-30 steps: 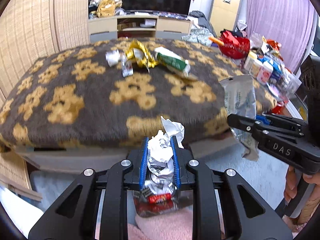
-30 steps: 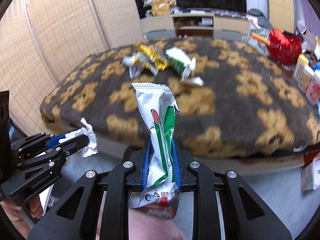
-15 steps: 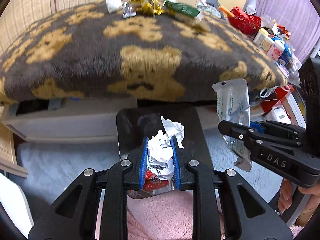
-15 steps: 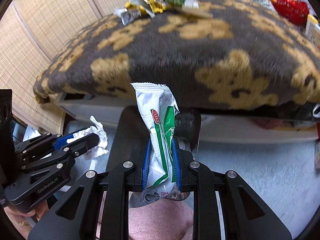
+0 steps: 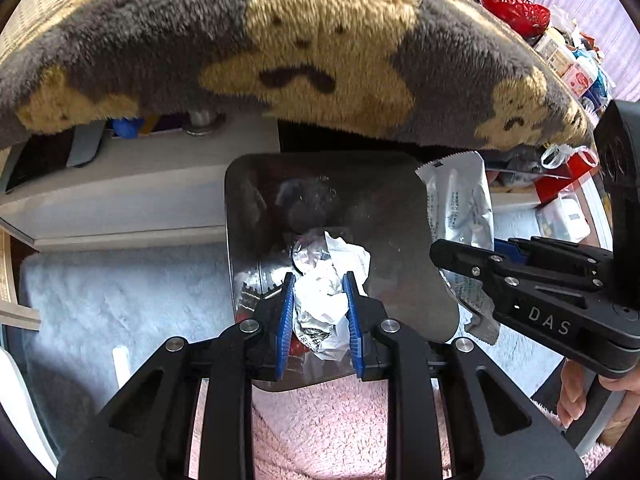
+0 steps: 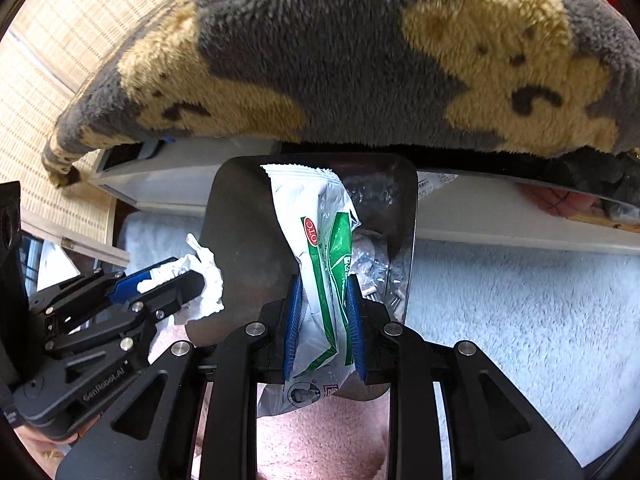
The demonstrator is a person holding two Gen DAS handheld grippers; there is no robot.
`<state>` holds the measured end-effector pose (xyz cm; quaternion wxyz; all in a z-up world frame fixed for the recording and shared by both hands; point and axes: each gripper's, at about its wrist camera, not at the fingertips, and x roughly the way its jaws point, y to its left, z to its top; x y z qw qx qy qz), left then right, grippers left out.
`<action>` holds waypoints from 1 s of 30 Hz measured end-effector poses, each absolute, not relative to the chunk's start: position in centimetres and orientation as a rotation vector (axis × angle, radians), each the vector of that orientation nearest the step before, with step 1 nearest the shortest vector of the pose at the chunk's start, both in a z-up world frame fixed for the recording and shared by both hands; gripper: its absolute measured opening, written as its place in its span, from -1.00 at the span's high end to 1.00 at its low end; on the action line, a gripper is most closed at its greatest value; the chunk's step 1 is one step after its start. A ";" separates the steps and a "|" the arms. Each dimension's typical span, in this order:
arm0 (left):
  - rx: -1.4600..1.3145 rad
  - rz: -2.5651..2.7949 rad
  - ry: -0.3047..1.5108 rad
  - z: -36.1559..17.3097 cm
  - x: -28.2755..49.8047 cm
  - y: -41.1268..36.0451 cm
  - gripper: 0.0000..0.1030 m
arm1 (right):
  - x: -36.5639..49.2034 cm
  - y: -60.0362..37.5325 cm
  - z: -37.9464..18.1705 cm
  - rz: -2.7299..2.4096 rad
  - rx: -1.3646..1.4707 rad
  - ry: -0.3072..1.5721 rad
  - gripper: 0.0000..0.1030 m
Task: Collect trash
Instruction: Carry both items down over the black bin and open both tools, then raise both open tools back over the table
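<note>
Left gripper [image 5: 319, 312] clamped on crumpled wrapper [image 5: 326, 280], right gripper [image 6: 325, 316] on green-white packet [image 6: 320, 256], both above bin [image 5: 248, 208]. Risk: tall packet catching rim, landing outside.

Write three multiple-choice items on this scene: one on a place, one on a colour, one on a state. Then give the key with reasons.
1. Where is the trash bin?
A. on the blanket
B. on the floor below the bear-print blanket's edge
C. on a shelf

2. The print on the silver wrapper is
A. green
B. purple
C. orange

3. The left gripper is
A. open and empty
B. shut on the crumpled wrapper
C. out of view

Key: B, the bin stands under the overhang; A, green bands show; B, blue pads pinch the crumpled wrapper.
</note>
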<state>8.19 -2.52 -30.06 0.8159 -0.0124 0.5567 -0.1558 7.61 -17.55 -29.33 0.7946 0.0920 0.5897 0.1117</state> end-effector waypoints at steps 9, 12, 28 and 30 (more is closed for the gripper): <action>-0.015 -0.327 1.217 -30.6 8.3 -2.6 0.36 | 8.8 -17.6 -29.2 0.226 0.227 1.250 0.21; -0.011 -0.318 1.213 -30.1 8.2 -2.6 0.06 | 8.9 -17.6 -28.8 0.223 0.233 1.235 -0.03; 0.008 -0.305 1.117 -25.4 6.7 -2.2 -0.84 | 8.1 -20.7 -23.3 0.150 0.246 1.090 -0.92; -0.007 -0.305 1.102 -24.7 6.9 -1.9 -0.84 | 8.0 -21.1 -22.2 0.143 0.241 1.062 -0.92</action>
